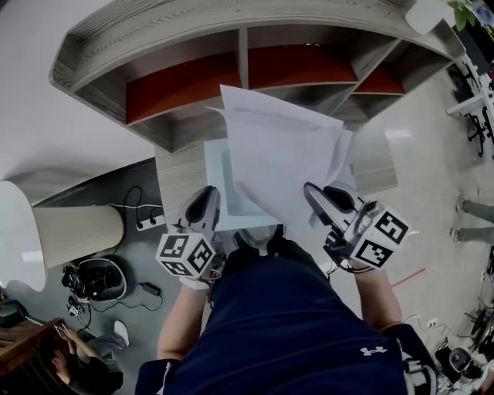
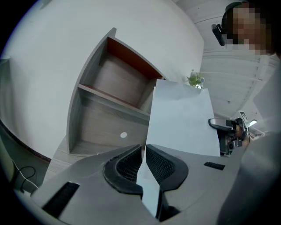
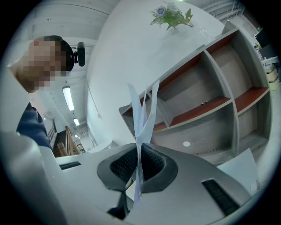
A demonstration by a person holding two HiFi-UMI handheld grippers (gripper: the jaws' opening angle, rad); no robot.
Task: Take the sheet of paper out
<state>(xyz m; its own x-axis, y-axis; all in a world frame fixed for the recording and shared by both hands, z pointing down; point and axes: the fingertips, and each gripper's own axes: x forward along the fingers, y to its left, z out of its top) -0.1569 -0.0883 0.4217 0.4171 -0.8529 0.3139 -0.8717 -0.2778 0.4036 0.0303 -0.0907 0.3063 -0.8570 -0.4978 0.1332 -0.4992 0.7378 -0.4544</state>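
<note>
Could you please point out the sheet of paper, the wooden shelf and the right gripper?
sheet of paper (image 1: 285, 154): head view, middle of the white sheet.
wooden shelf (image 1: 154, 31): head view, its top board.
right gripper (image 3: 139, 151): right gripper view, midway between its fingers' tips.

The raised paper sheets (image 1: 282, 154) and folder (image 1: 218, 185) block the way to the open shelf (image 1: 185, 85) compartments behind.

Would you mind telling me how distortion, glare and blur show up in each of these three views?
Head view: the wide lens bows the grey wooden shelf unit with red back panels into an arc, and the white paper sheets look washed out. Left gripper view: black vignetted corners; the left tool is sharp. Right gripper view: same vignette; glaring ceiling strip lights at left.
</note>
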